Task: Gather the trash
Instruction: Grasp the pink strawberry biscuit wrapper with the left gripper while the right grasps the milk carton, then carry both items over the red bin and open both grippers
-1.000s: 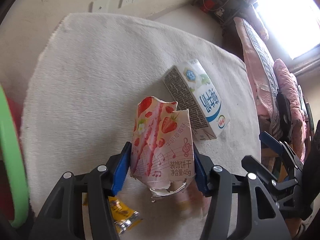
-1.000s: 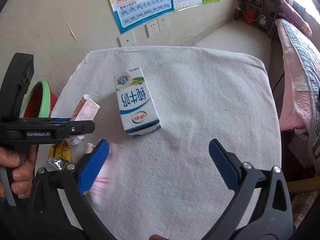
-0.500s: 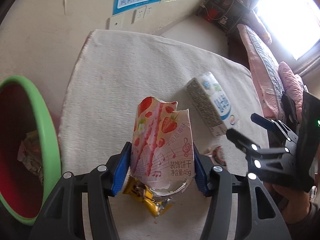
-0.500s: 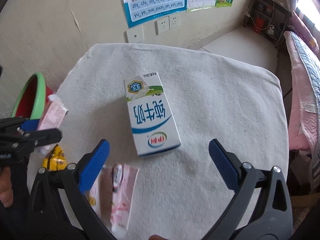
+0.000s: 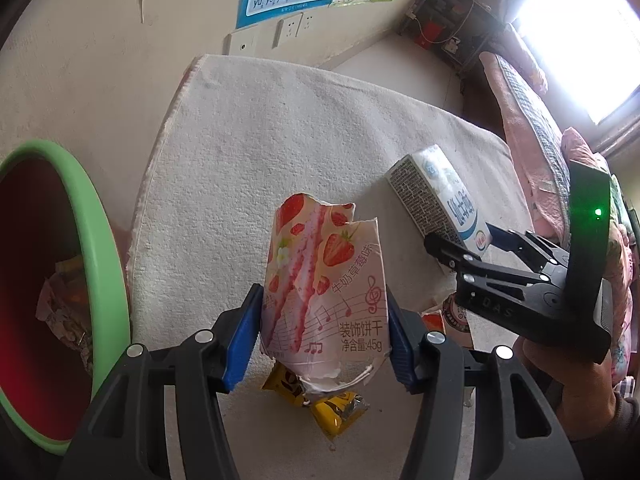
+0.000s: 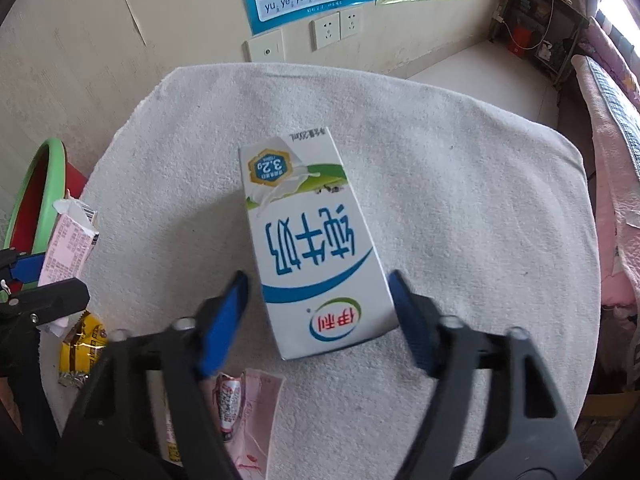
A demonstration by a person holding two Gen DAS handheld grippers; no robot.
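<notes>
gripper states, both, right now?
Left gripper: shut on the strawberry biscuit box.
Right gripper: jaws have just been closing around the milk carton; a gap shows at the left pad, so no grip yet.

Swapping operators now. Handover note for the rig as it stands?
Left tongs: shut on the torn strawberry biscuit box, held above the white cloth, not yet over the green bin.
Right tongs: have just been closing around the near end of the milk carton; right pad looks at its edge, left pad shows a gap.
Done: some trash already in the bin.
Left: bin the box, lift and bin the carton, then the yellow wrapper and pink wrapper.
</notes>
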